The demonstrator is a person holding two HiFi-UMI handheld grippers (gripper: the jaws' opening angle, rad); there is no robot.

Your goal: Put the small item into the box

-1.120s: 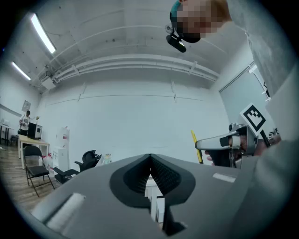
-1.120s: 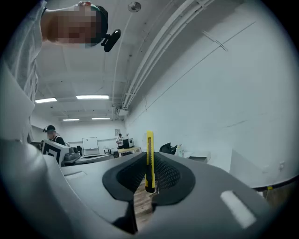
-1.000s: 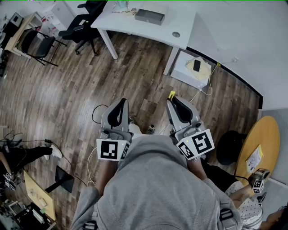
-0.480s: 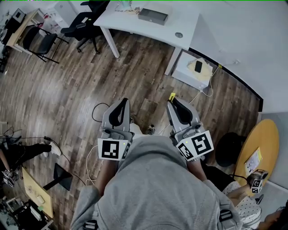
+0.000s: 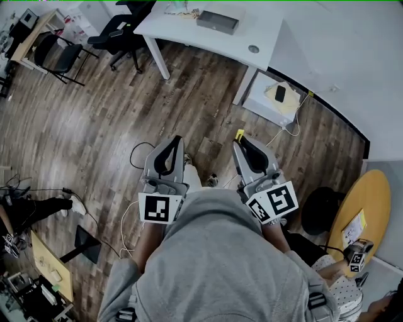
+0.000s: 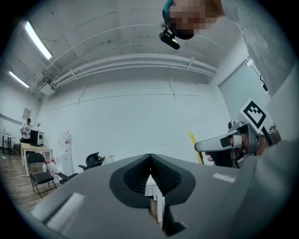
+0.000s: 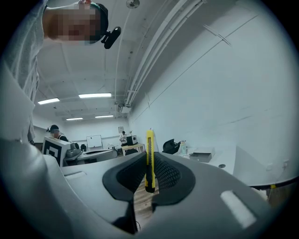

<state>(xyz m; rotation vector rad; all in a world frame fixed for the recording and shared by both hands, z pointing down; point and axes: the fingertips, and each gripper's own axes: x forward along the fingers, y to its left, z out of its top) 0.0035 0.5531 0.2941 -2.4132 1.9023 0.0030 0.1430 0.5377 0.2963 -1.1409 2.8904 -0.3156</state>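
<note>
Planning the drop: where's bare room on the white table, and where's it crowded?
Bare: the table front strip, from its left corner to the grey box, and the right end around the round disc. Crowded: the far edge left of the box, with small clutter. The right gripper holds a yellow cutter.

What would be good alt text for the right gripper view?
The right gripper is shut on a slim yellow utility knife standing upright between its jaws. Behind are a white wall and a white table carrying a grey box.
</note>
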